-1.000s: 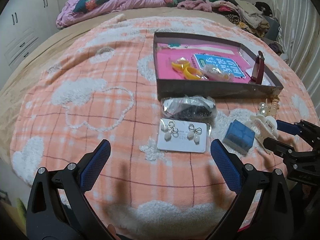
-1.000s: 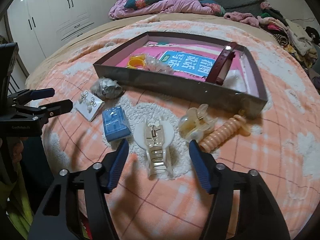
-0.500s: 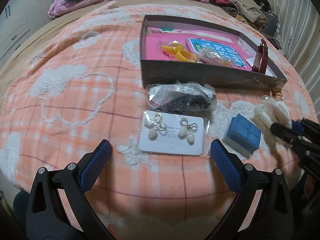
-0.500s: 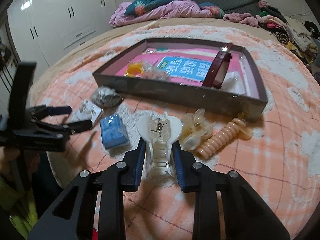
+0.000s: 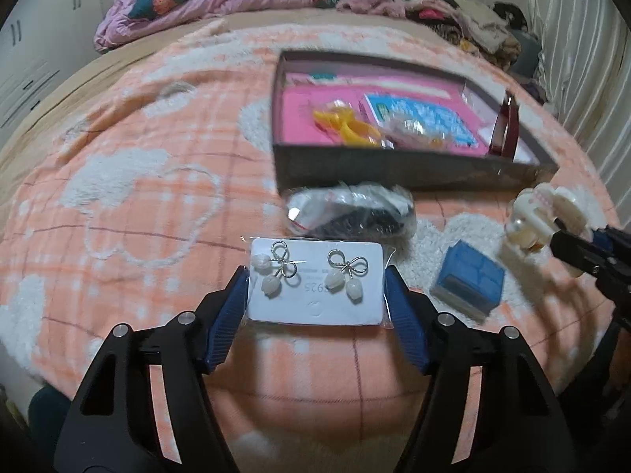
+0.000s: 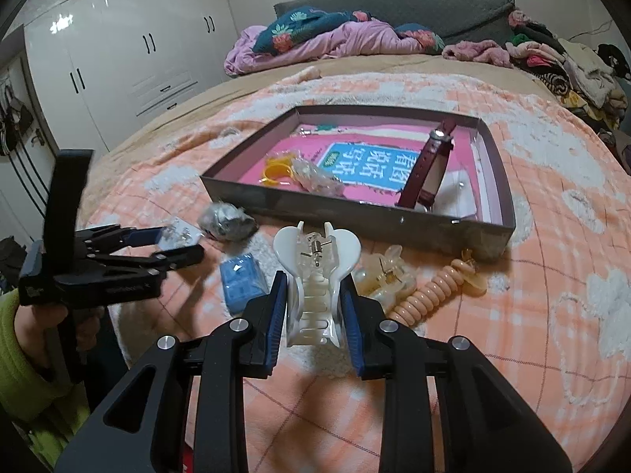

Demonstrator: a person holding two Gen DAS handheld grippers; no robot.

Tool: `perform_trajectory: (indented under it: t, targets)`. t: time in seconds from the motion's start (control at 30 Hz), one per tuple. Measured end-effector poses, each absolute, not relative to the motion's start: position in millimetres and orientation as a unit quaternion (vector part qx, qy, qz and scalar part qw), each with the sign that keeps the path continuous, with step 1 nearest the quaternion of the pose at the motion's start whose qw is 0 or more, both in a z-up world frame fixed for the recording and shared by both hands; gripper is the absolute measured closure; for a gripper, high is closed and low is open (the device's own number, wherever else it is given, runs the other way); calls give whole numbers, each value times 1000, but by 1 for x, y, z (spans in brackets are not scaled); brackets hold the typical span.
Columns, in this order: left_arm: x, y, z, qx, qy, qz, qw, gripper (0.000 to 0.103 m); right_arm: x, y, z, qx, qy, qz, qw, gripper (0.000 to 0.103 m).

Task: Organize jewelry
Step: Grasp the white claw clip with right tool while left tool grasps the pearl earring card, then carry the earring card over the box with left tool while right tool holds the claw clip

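Observation:
My right gripper (image 6: 315, 287) is shut on a white hair claw clip (image 6: 317, 276) and holds it above the blanket; the clip also shows in the left wrist view (image 5: 546, 213). My left gripper (image 5: 315, 280) has closed in around a white earring card (image 5: 317, 285) with two bow-and-pearl earrings; its pads touch or nearly touch the card's edges. The grey box (image 6: 355, 213) with a pink lining holds a maroon watch (image 6: 428, 169), yellow rings (image 6: 278, 171) and a blue booklet (image 6: 370, 167).
On the peach blanket lie a bagged dark item (image 5: 351, 213), a small blue box (image 5: 467, 280), a clear claw clip (image 6: 384, 276) and a peach spiral hair tie (image 6: 437, 289). Clothes are heaped at the bed's far end (image 6: 335, 37). White wardrobes (image 6: 118, 59) stand left.
My right gripper closed on the white claw clip and lifted it off the blanket. My left gripper moved forward to the earring card and narrowed around it.

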State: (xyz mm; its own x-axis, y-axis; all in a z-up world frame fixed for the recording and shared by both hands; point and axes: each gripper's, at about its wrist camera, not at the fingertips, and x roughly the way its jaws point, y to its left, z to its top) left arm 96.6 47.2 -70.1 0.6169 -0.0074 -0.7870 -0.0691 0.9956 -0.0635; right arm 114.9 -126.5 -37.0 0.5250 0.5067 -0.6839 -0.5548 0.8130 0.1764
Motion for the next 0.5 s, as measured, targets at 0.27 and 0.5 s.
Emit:
perform_trajectory:
  t: [0.27,0.5]
  targets:
    - [82,67,-30,-59,389,36,919,43,112,-133,-22,-23,361,301,883,77]
    - [85,67,-10,-55,365,38,929,43,116,-148,-10,-11,342,279,897,77]
